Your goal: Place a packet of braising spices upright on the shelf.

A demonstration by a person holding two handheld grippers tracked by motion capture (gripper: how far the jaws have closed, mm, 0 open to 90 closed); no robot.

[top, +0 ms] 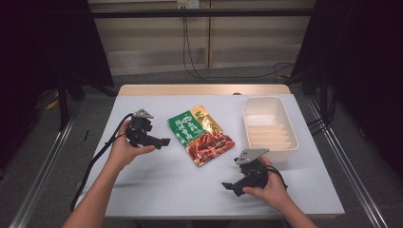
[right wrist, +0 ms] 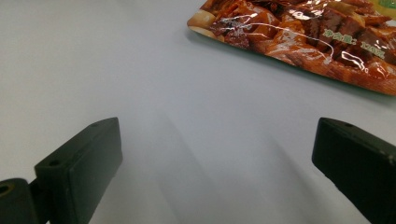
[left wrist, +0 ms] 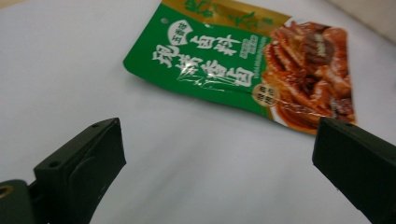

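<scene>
Evidently nothing is begun: left gripper and right gripper stand wide-jawed, empty; sauce packet untouched on desk beside empty tray.

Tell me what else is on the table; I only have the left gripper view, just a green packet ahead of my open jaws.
Observer: A white tray sits on the far right side of the packet, apart from it.
Operator: Anything in the tray?
Observer: It looks empty, with ribs across its floor.
Operator: Where is the right gripper?
Observer: The right gripper is near the table's front edge, jaws wide open, pointing at bare tabletop just short of the packet's red end.
</scene>
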